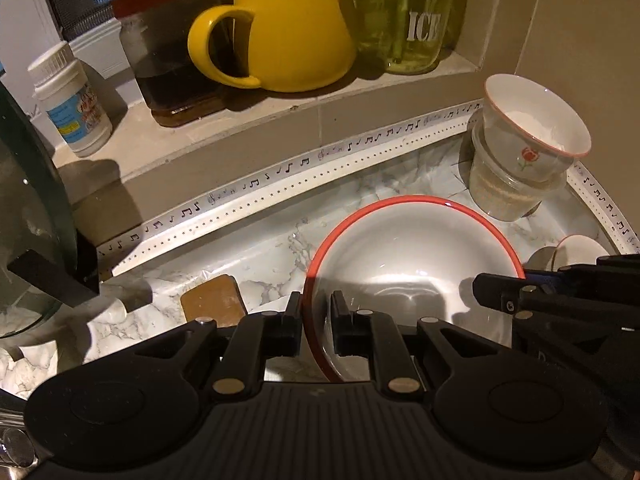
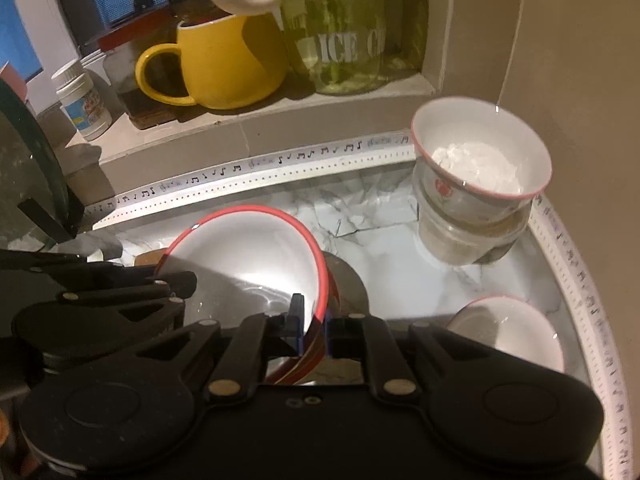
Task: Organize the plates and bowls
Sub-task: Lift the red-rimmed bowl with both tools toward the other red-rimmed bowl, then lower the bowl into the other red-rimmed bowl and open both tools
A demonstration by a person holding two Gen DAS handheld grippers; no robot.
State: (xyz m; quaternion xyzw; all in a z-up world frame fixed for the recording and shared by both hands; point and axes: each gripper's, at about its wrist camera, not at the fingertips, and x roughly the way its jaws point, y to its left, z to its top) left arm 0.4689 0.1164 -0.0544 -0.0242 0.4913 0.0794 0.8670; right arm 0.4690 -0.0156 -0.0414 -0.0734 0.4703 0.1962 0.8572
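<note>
A: So, where is the red-rimmed bowl (image 1: 412, 264) sitting?

B: Over the marble bench (image 1: 256, 256), held between both tools. The left gripper (image 1: 316, 322) has its jaws clamped on the bowl's left rim, one finger outside, one inside. The right gripper (image 2: 314, 330) pinches the opposite rim the same way, blue pads against the wall.

A: How much room is there around it?

B: Behind the bowl the bench is bare up to the music-note strip (image 1: 280, 172) that edges the tiled step. To the right it gets tight: a small rose-print bowl (image 1: 536, 120) sits tilted on a glass jar (image 1: 504, 196) in the corner, near the big bowl's far rim but apart from it. On the left, a dark glass lid (image 1: 32, 208) stands close by, with a brown block (image 1: 214, 300) lying on the bench just beside the left gripper.

A: Does either camera show something the other misses?

B: The right wrist view shows white powder (image 2: 476, 160) in the rose-print bowl, and most of another white bowl (image 2: 516, 332) lying low on the bench at the right, close to the curved strip. The left view catches only a sliver of that one. The left view shows the sill more fully: the yellow mug (image 1: 288, 36), a white plastic bottle (image 1: 72, 108) and a green jar (image 1: 416, 20) lettered ICE.
</note>
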